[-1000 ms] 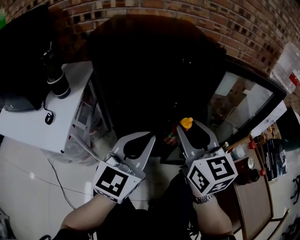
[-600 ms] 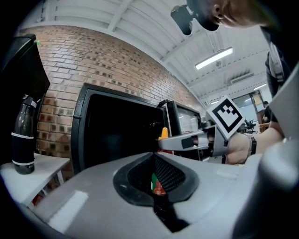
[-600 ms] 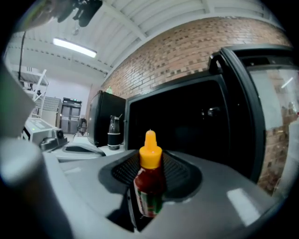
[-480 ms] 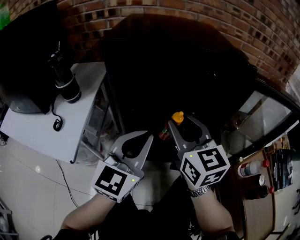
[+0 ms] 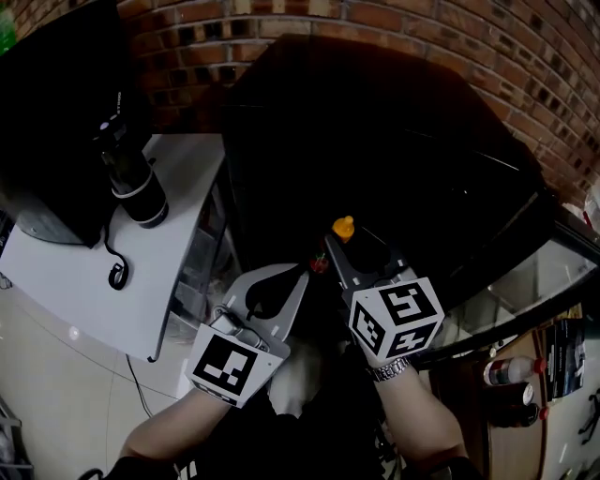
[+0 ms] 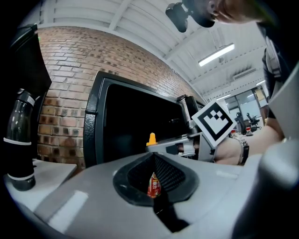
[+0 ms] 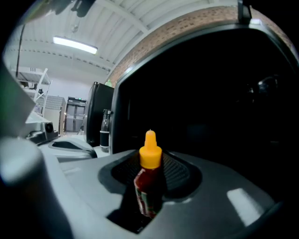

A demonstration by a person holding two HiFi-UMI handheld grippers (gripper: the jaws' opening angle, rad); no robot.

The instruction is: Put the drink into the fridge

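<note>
Brick wall (image 5: 422, 28) is seen behind the dark fridge (image 5: 375, 141) and white table (image 5: 66, 253), the red drink bottle (image 7: 148, 184) is clamped by the right gripper (image 5: 347, 240), and the left gripper (image 6: 153, 157) is held shut, empty.

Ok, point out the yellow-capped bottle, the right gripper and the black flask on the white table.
yellow-capped bottle (image 7: 148, 184), right gripper view, on its red body below the cap.
right gripper (image 5: 352, 246), head view, midway between its fingertips.
black flask (image 5: 129, 173), head view, on its dark body above the pale band.
</note>
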